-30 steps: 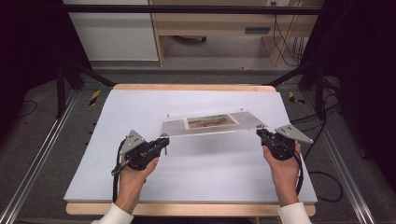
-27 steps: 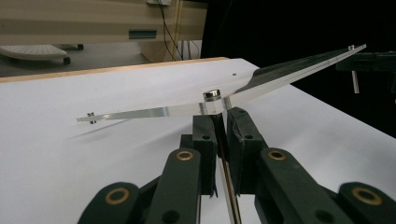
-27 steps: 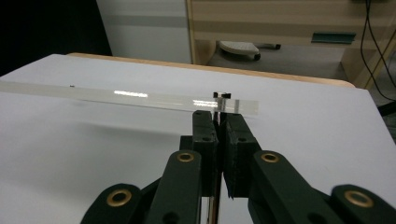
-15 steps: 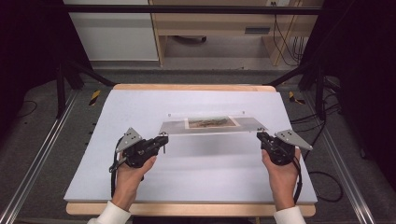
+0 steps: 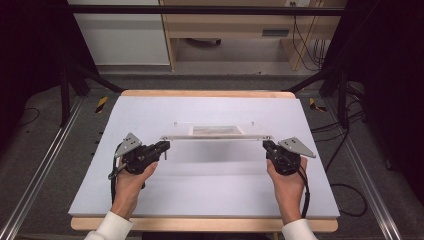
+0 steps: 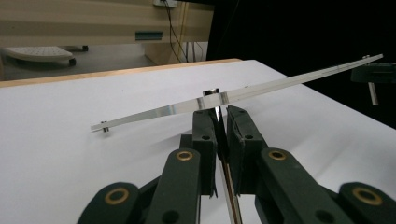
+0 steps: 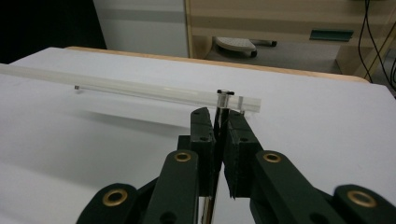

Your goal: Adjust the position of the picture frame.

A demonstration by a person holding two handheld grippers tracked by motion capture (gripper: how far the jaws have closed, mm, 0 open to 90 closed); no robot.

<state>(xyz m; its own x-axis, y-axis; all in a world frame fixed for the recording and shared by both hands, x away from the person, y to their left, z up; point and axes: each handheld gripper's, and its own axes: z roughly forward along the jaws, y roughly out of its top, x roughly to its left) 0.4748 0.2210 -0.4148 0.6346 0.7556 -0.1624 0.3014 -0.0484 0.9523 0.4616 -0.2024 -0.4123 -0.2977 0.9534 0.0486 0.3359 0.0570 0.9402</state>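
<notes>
Both hands have drawn slightly nearer the table's front edge since a second ago, bringing the clear acrylic panel [image 5: 216, 134] along. Held level above the white table [image 5: 200, 195], the panel spans between the two grippers and carries a picture insert [image 5: 218, 130]. Left gripper [image 5: 163, 146] has its jaws closed on a metal standoff pin [image 6: 215, 109] at the panel's near-left corner; right gripper [image 5: 268, 146] likewise clamps the pin at the near-right corner.

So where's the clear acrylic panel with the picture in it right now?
In the high view, the clear acrylic panel is mid-table over the white table, held by its near corner posts between the left gripper and the right gripper.
</notes>
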